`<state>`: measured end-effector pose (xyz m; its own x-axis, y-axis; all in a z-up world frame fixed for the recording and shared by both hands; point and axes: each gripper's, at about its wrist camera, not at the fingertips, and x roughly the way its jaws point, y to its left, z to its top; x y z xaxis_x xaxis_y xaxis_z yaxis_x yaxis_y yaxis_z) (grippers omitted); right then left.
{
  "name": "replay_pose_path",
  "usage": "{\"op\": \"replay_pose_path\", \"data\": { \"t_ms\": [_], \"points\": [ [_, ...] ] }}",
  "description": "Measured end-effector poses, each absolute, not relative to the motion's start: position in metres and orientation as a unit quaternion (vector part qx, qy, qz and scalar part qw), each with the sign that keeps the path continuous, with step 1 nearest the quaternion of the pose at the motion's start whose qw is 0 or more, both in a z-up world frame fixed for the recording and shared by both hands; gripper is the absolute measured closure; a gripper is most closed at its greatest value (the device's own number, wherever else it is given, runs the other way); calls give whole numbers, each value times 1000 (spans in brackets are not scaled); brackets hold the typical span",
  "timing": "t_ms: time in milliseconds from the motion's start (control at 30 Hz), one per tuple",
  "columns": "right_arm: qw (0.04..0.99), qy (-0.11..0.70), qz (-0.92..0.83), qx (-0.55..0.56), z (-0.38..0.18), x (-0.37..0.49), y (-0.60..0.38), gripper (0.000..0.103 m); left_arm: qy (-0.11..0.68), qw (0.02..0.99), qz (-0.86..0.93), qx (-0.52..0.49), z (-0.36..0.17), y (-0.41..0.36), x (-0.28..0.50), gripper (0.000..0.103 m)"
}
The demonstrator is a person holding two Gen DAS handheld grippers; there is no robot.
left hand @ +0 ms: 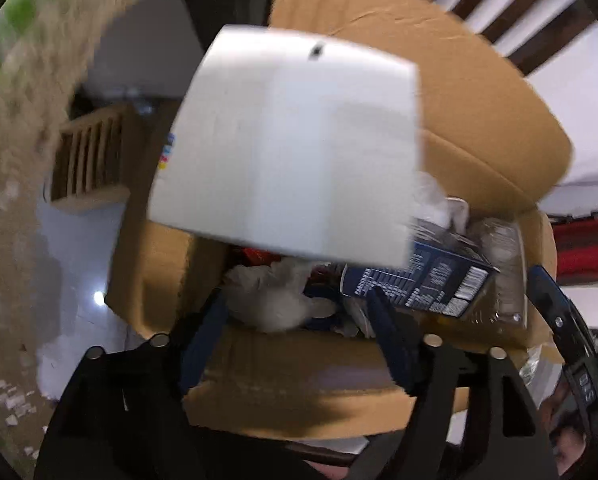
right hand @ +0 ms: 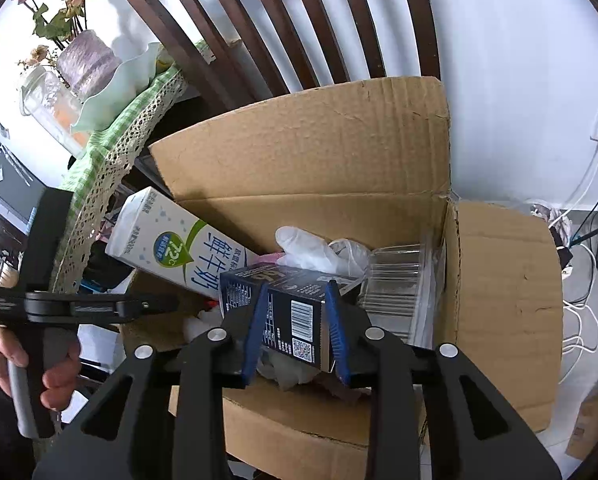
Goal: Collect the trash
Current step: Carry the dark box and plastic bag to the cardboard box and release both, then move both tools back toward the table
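Left claw [left hand: 299, 312] gaping above the cardboard box [right hand: 311, 152], nothing pinched; white milk carton [left hand: 287, 140] blurred just ahead, apart from its fingers, over the box opening. Right claw [right hand: 297, 328] straddling the dark blue carton [right hand: 295, 300] inside the box; contact unclear. Beyond it, a white glove [right hand: 307, 248] and clear plastic tray [right hand: 399, 280].

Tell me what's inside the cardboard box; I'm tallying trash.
Cardboard box: milk carton, dark blue carton, white glove, clear plastic tray, crumpled tissue. Anything underneath is covered.
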<state>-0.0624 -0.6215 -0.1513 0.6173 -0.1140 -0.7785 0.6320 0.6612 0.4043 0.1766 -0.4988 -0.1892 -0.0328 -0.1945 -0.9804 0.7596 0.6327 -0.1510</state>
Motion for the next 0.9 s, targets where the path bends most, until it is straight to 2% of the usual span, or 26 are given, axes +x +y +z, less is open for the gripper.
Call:
{"op": "replay_pose_path", "data": {
  "t_ms": [167,267,433,533,567,667,733,900],
  "points": [
    [837,369,-229,333,-140,-58,-621,72,578,668,-407,232,-147,-496,161,26],
    [843,363,-231,322,-131,-56,-616,64,555,676,-429,224,-121,-491,154,26],
    [853,356,-232,304,-114,-51,-608,63,506,696,-463,213,-71,-469,141,25],
    [863,344,-230,288,-99,-45,-599,54,472,716,-473,204,-42,-447,141,21],
    [866,342,-230,282,-95,-42,-595,50,458,726,-472,200,-32,-436,143,18],
    [874,339,-220,270,-86,-32,-583,49,415,769,-443,199,-17,-405,152,15],
    [878,336,-214,265,-81,-24,-575,45,399,793,-416,198,-12,-378,161,15],
    [885,343,-188,252,-76,2,-548,44,372,851,-311,202,-5,-289,203,15]
  ]
}}
